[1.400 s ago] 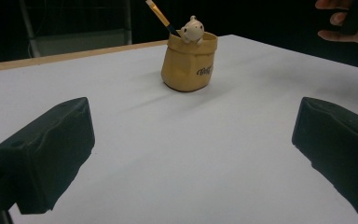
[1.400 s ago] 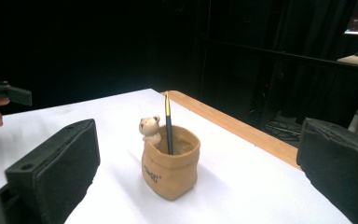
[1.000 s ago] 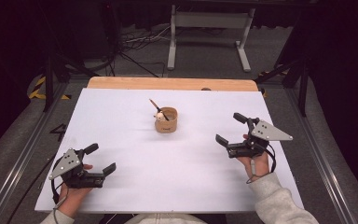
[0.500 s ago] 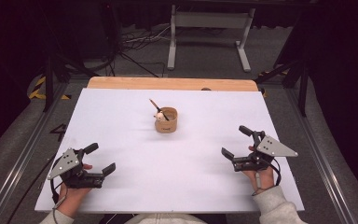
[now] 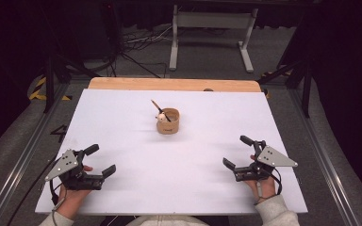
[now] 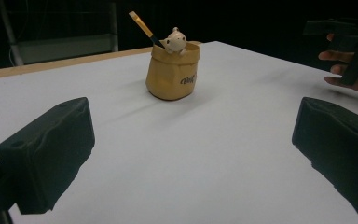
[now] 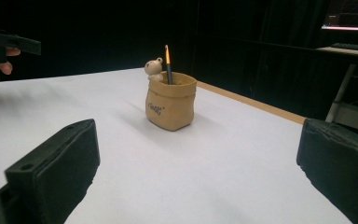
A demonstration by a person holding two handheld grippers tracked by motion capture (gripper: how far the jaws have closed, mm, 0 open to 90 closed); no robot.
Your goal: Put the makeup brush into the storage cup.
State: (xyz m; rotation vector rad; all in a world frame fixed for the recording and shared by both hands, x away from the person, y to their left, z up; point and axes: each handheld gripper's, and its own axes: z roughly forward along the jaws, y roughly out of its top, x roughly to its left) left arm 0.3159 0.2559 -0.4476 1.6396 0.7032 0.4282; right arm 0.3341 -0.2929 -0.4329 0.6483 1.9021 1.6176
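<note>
Right hand-held gripper [image 5: 239,155] pulled back toward desk's [image 5: 122,122] near edge; both released, pen holder [image 5: 168,122] untouched, left hand-held gripper [image 5: 100,160] parked.

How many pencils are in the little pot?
1. The pencil leans in the pot at mid-table, beside a small animal figure on its rim. More could be hidden inside the pot.

pot [image 5: 168,122] mid-table [image 5: 122,117], brush [image 5: 158,108] in it, left tool [image 5: 100,161] and right tool [image 5: 238,151] near edge
</note>
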